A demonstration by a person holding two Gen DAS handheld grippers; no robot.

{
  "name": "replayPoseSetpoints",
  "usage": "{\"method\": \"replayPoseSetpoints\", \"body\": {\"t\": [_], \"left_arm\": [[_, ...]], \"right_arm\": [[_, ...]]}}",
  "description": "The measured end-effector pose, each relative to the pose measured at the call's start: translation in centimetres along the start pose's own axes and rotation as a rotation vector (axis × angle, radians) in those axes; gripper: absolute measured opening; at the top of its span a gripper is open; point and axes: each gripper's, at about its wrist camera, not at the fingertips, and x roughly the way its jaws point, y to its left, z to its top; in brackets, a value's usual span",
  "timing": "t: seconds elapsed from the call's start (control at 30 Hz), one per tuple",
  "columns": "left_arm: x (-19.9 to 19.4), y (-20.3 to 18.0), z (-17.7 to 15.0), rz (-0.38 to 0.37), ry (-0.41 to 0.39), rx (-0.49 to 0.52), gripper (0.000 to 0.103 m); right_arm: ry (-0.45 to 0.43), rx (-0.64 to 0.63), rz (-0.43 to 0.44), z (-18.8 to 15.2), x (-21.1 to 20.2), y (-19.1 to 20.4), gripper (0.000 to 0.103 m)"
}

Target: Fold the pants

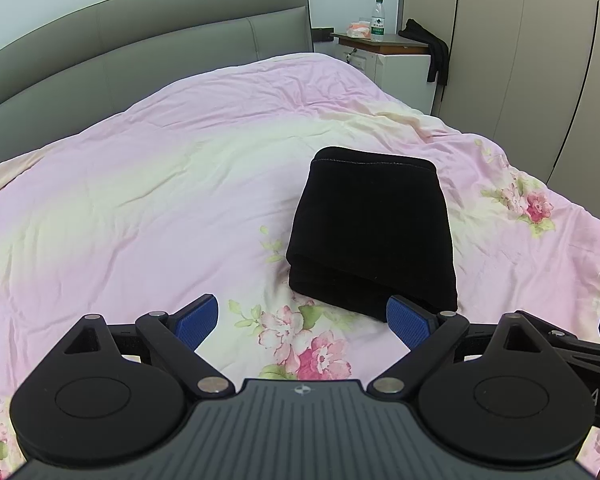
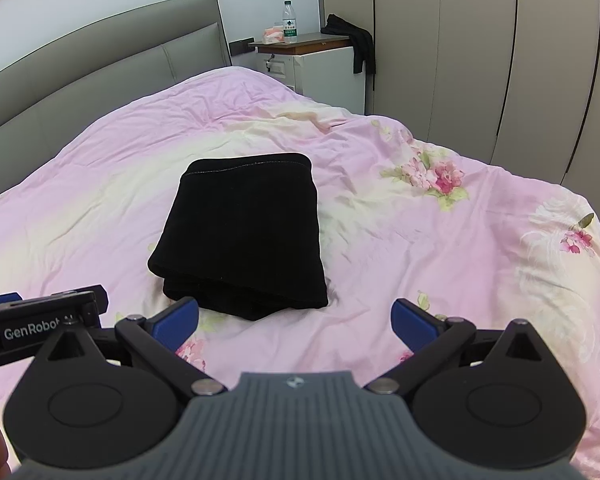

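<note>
Black pants (image 1: 374, 232) lie folded into a compact rectangular stack on the pink floral bedspread (image 1: 140, 200); in the right wrist view the pants (image 2: 242, 236) sit just ahead and left of centre. My left gripper (image 1: 302, 320) is open, hovering just short of the stack's near edge, nothing between its blue pads. My right gripper (image 2: 296, 320) is also open and empty, pulled back from the stack's near right corner. The left gripper's body (image 2: 40, 320) shows at the left edge of the right wrist view.
A grey padded headboard (image 1: 140, 52) runs along the far side of the bed. A white nightstand (image 1: 396, 60) holds a water bottle (image 1: 378, 20) and a dark garment (image 1: 432, 48) hangs off it. Wardrobe doors (image 2: 480, 60) stand at right.
</note>
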Motion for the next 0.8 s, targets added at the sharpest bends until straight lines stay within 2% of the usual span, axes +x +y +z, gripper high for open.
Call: {"method": "replayPoseSetpoints", "body": {"t": [0.8], "left_arm": [[-0.11, 0.93, -0.1, 0.02, 0.007, 0.01, 0.103]], "right_arm": [[0.007, -0.005, -0.007, 0.05, 0.21, 0.04, 0.098]]}}
